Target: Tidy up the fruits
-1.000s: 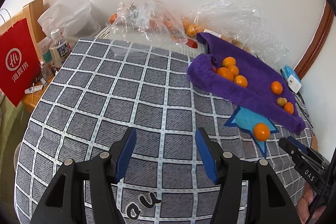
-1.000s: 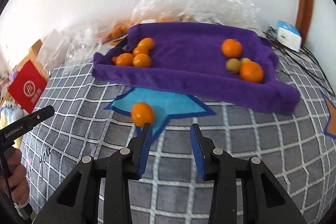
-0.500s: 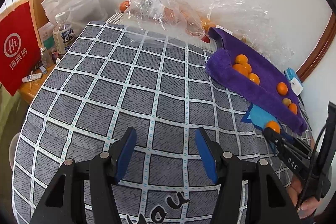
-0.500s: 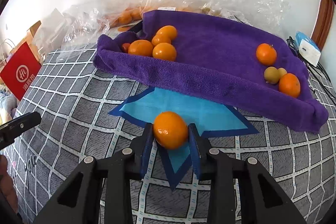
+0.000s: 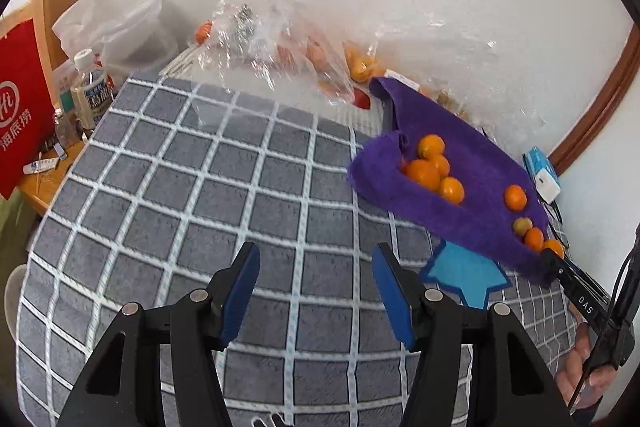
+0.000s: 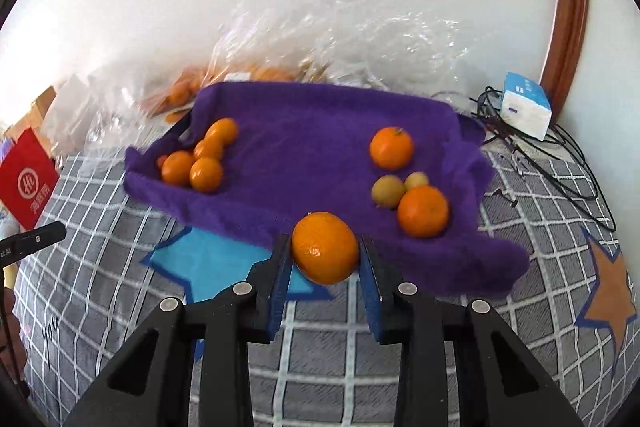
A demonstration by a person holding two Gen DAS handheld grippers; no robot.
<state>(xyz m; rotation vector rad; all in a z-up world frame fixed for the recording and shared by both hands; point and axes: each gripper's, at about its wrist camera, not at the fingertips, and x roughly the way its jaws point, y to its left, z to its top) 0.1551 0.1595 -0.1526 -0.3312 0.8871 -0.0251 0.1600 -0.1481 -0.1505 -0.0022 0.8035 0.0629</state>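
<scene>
Right gripper [image 6: 325, 259] lifts an orange [image 6: 325, 247] off the blue star patch [image 6: 216, 263] toward the purple towel tray [image 6: 312, 131].

Half a second ago the orange sat on the patch between the closing blue pads; now the pads clamp it on both sides and hold it raised in front of the tray's near rim, with the gripper pointing at the tray's right end. A second ago the fruit lay just left of the open fingers. The left gripper [image 5: 316, 291] hangs spread wide, holding nothing, over the grey checked cloth [image 5: 180, 195], as before. Four oranges [image 6: 200, 159] cluster at the tray's left end; two oranges and two pale fruits [image 6: 400, 187] sit at its right.
</scene>
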